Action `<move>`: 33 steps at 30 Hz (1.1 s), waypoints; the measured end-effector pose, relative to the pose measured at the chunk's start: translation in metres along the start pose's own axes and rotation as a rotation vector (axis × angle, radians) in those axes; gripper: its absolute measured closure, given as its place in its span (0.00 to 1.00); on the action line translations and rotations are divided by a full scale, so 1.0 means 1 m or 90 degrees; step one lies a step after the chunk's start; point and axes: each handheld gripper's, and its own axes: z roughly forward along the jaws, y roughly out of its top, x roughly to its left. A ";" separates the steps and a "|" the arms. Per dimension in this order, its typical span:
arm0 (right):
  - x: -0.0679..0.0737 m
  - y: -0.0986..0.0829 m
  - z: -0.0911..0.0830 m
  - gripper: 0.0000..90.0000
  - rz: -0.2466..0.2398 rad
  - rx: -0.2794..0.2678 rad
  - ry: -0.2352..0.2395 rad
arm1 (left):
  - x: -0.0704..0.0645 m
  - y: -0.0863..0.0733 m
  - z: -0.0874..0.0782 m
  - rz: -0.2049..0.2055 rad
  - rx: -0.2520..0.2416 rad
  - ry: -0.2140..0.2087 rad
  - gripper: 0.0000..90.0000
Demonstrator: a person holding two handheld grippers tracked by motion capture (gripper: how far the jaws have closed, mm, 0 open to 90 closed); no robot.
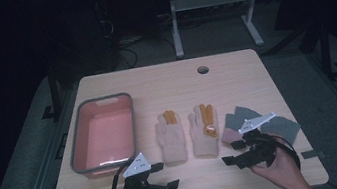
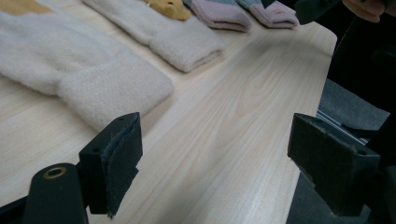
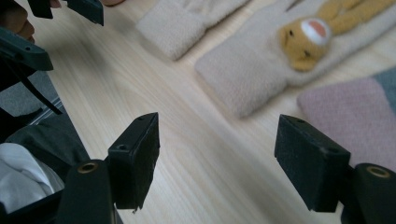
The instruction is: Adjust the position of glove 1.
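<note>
Both grippers, left [image 1: 161, 176] and right [image 1: 233, 153], have fingers spread wide, holding nothing. Cream gloves [image 1: 171, 137] lie mid-frame on the table [image 1: 234, 72]; a shallow pinch on that fuzzy cuff could just slip.

The left gripper [image 2: 215, 161] sits low over the light wood table [image 2: 233, 121], jaws spread wide with nothing but bare tabletop between them. Just past the left-hand jaw there's a cream glove [image 2: 84, 74], fuzzy cuff toward the camera, not touching it. Beside that lies a second cream glove [image 2: 173, 35] with an orange patch at the far end. Farther back, two pink cuffs [image 2: 245, 14] side by side. Top right corner — a bit of the other gripper [image 2: 317, 8], with fingers [image 2: 369, 7] on it.
</note>
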 end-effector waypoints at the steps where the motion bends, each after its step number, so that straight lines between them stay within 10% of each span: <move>1: 0.000 0.003 0.001 0.34 -0.003 0.003 0.000 | 0.000 0.000 0.000 0.003 0.000 0.001 0.20; 33: -0.019 0.079 0.040 0.36 -0.060 0.070 -0.029 | -0.002 0.000 0.001 0.017 -0.001 0.016 0.20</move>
